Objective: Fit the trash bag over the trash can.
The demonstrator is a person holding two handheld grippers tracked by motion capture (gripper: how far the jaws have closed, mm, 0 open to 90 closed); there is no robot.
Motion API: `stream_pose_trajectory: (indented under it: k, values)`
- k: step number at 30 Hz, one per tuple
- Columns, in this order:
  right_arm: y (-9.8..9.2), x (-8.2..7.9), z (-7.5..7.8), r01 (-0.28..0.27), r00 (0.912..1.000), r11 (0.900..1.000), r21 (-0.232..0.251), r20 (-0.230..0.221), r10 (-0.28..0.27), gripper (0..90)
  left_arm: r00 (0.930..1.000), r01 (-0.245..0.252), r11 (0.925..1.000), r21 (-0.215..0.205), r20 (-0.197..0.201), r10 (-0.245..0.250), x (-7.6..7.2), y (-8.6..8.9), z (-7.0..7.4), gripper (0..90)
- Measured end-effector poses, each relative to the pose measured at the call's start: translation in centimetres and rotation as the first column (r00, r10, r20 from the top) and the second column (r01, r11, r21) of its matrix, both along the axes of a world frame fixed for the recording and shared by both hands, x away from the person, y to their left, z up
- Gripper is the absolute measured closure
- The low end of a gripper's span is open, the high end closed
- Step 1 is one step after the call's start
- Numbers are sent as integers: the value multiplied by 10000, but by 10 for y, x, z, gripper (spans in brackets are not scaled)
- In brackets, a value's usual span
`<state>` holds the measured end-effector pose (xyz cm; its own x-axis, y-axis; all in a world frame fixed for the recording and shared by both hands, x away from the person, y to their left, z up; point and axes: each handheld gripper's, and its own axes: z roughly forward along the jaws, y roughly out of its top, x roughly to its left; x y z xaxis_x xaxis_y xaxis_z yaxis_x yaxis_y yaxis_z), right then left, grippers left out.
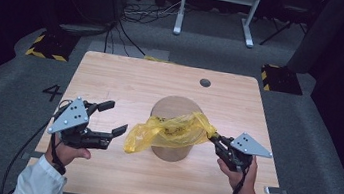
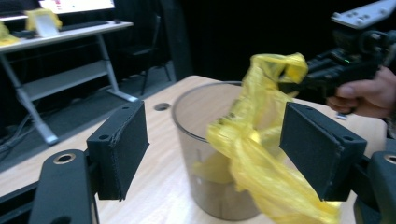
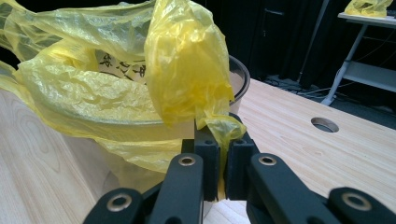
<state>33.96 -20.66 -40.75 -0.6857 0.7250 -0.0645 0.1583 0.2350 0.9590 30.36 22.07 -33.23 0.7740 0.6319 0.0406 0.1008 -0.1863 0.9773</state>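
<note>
A yellow plastic bag (image 1: 170, 129) is draped over the near rim of a translucent round bin (image 1: 170, 152) that stands upright in the middle of the wooden table (image 1: 112, 79). My right gripper (image 1: 214, 137) is shut on a bunched corner of the bag at the bin's right side; in the right gripper view its jaws (image 3: 219, 140) pinch the yellow film (image 3: 116, 93) in front of the bin's rim (image 3: 238, 74). My left gripper (image 1: 116, 118) is open, left of the bin. The bag's loose end (image 2: 252, 154) hangs just beyond its spread pads (image 2: 121, 149), untouched, against the bin (image 2: 196, 116).
A round hole (image 1: 205, 82) pierces the table near its far edge. A white desk frame (image 1: 217, 7) stands on the floor behind, with cables beside it. Yellow-and-black striped blocks (image 1: 48, 45) (image 1: 278, 78) sit off both far corners. Another yellow bag (image 3: 369, 7) lies on a side desk.
</note>
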Motion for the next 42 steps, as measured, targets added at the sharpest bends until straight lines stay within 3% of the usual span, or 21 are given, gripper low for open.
stream_pose_trajectory:
  k: [3,5,8,9,11,14,16,17,19,21,22,23,26,27,28,29,30,32,37,42]
  values:
    - [2,0,0,-26,10000,10000,-59,-5,26,860,9991,430,9979,490,-82,-427,4,-11,1,251]
    - [3,0,1,-52,10000,10000,-52,-4,52,855,9985,546,9881,1435,-150,-530,6,-27,-2,250]
    - [4,1,1,-65,10000,9999,-126,-1,65,850,9961,816,9648,2499,-523,-707,11,-48,-12,260]
    - [4,1,0,-72,10000,9999,-124,-16,72,850,9959,831,9533,2903,-593,-687,12,-54,-17,274]
    - [4,1,0,-87,10000,9998,-166,-43,87,850,9954,802,9216,3799,-785,-543,17,-63,-30,290]
    - [1,2,-2,-50,9999,9998,-194,-118,47,850,9967,357,8960,4425,-810,3,23,-67,-43,382]
    - [0,3,-5,38,9998,9998,-184,-185,-41,851,9961,168,8884,4588,-844,247,29,-67,-51,467]
    - [0,4,-6,142,9997,9998,-119,-199,-145,858,9957,50,8877,4605,-840,380,33,-66,-55,486]
    - [0,7,-9,182,9992,9998,49,-353,-181,863,9939,-66,9004,4350,-960,537,40,-66,-60,534]
    - [2,10,-12,119,9989,9999,-2,-452,-119,866,9944,-364,9025,4291,-738,752,46,-66,-63,597]
    - [3,11,-13,111,9988,9999,-83,-485,-114,866,9944,-502,8997,4337,-621,854,48,-67,-65,632]
    - [5,12,-14,89,9987,9999,-142,-502,-96,866,9944,-601,9033,4249,-531,911,51,-68,-66,685]
    - [7,17,-18,94,9982,9997,-234,-585,-107,866,9939,-855,9118,4016,-294,1062,58,-70,-68,745]
    - [6,18,-18,111,9981,9997,-221,-608,-124,859,9939,-875,9177,3874,-285,1067,60,-71,-69,750]
    - [6,19,-18,157,9980,9996,-251,-601,-172,825,9937,-925,9250,3686,-253,1094,61,-72,-69,763]
    - [6,17,-18,266,9989,9987,-424,-377,-282,767,9937,-976,9222,3743,-147,1111,62,-72,-68,768]
    - [7,16,-18,308,9992,9983,-490,-246,-320,724,9941,-897,9269,3644,-241,1057,62,-74,-69,773]
    - [6,11,-17,332,9994,9978,-577,94,-327,605,9944,-937,9231,3728,-110,1054,62,-76,-68,783]
    - [4,-5,-6,54,9986,9966,-818,533,-10,381,9942,-901,9269,3644,-214,1051,61,-75,-67,790]
    - [4,-19,4,-266,9952,9947,-989,907,357,274,9950,-777,9257,3702,-293,952,61,-76,-66,837]
